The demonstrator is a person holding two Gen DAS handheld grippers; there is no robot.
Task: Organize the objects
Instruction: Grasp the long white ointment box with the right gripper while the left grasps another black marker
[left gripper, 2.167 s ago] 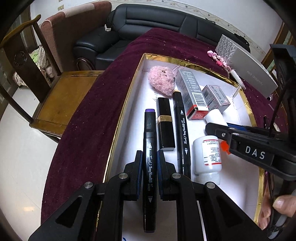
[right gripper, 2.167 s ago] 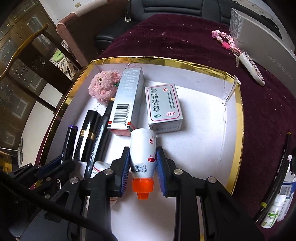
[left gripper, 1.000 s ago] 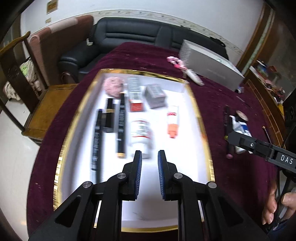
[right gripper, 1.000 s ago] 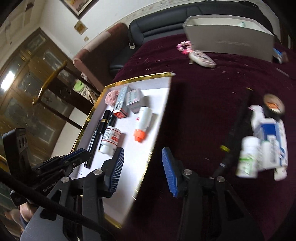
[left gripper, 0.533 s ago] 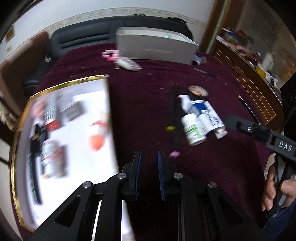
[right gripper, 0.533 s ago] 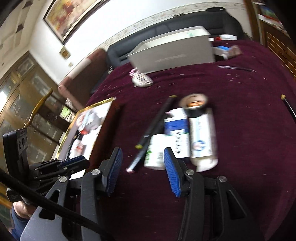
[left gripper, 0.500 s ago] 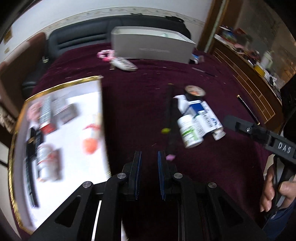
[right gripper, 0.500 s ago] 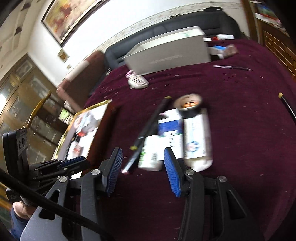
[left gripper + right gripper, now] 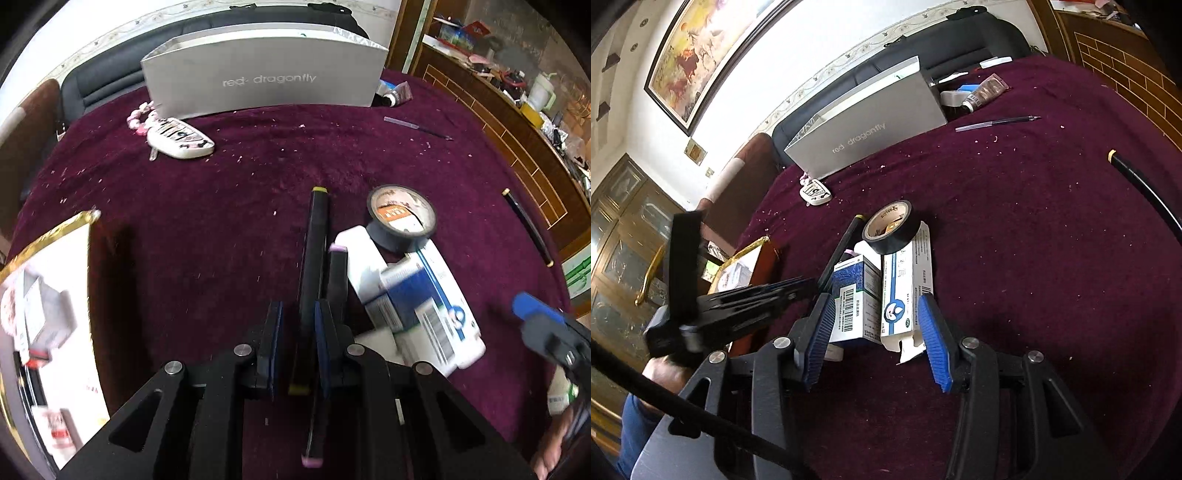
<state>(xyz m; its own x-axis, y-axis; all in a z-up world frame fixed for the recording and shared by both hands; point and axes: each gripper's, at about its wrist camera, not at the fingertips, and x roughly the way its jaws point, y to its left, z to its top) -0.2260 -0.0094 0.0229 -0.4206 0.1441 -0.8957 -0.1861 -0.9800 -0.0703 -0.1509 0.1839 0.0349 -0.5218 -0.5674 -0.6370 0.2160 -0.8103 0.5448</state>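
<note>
My left claw (image 9: pixel 295 347) is drawn down to a slit, and the black marker with yellow-green end caps (image 9: pixel 316 240) shows in that slit, lying on the maroon cloth (image 9: pixel 221 184). I cannot tell whether my pads pinch it. I should settle at its middle and lift it level, clear of the pink-capped black marker (image 9: pixel 338 277) just beside it.

My right claw (image 9: pixel 877 336) stands apart around two cartons, the dark blue and white box (image 9: pixel 855 295) and the white carton with blue stripes (image 9: pixel 905 291). I should pick one, as the black tape roll (image 9: pixel 890 227) leans on the far ends and may tumble. The gold-rimmed white tray (image 9: pixel 55 229) waits to the left.
</note>
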